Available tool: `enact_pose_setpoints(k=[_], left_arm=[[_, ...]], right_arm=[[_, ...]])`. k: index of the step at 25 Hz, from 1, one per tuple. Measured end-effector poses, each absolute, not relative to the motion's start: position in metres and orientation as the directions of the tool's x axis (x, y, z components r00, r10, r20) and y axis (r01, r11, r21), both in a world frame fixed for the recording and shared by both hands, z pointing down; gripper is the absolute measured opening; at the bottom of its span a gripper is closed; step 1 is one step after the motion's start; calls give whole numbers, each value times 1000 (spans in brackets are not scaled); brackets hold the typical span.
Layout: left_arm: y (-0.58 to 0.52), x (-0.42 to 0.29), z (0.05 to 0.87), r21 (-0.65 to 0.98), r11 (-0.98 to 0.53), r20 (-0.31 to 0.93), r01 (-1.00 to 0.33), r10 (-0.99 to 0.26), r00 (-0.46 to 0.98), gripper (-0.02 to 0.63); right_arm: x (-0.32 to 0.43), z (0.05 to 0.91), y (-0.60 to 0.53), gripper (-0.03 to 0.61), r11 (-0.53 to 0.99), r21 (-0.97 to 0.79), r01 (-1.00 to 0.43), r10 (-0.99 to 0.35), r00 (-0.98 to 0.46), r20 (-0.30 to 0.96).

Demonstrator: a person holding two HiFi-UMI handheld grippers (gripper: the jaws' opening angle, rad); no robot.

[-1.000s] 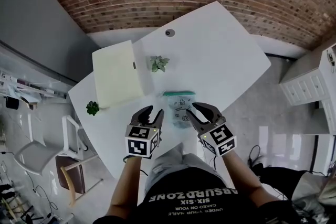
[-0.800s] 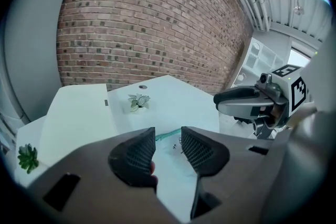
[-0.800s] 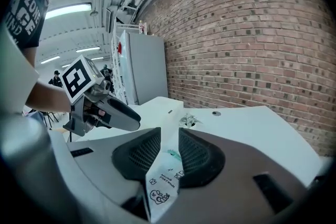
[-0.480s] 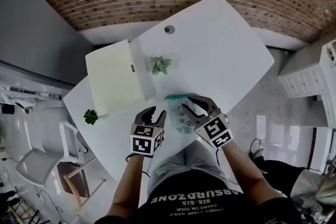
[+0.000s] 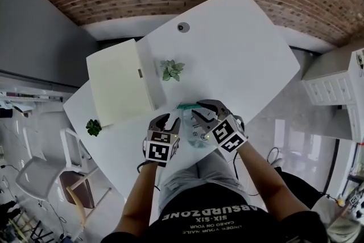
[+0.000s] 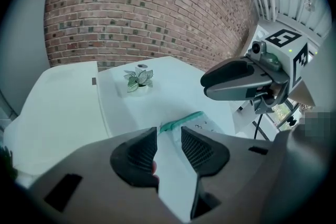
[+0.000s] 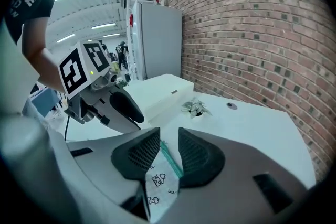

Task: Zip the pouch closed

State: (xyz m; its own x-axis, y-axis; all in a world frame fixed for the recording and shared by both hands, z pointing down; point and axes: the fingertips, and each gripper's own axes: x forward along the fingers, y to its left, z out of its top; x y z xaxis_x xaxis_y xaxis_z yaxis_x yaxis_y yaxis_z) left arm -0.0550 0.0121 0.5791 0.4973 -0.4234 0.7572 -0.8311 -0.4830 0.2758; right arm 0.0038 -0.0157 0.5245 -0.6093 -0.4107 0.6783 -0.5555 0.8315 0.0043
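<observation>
A clear pouch [image 5: 191,129] with small printed drawings and a green zip strip [image 5: 187,105] lies flat on the white table [image 5: 239,54], close to the near edge. My left gripper [image 5: 167,120] is open just left of the pouch; in the left gripper view the zip's end [image 6: 181,120] lies right ahead of its tips [image 6: 169,134]. My right gripper [image 5: 202,112] hangs over the pouch's top right. In the right gripper view its jaws [image 7: 169,136] stand open, with the zip strip [image 7: 170,161] and printed film showing in the gap.
A cream flat box [image 5: 116,91] lies at the table's left. A small potted plant [image 5: 171,69] stands behind the pouch, and another [image 5: 91,127] at the left edge. A cable grommet [image 5: 182,27] sits far back. A chair [image 5: 34,171] and a white cabinet [image 5: 335,88] flank the table.
Both grippers have come forward and closer together at the pouch. The right one swung left over the zip. Their jaws are narrower than a second ago.
</observation>
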Motion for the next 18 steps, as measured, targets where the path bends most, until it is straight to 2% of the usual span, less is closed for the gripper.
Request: enact_pose_setpoints(k=[18], left_arm=[[-5, -48, 638, 196, -513, 860, -836, -319, 398, 138]], right_arm=[[-19, 596, -50, 100, 957, -4, -289, -174, -590, 788]])
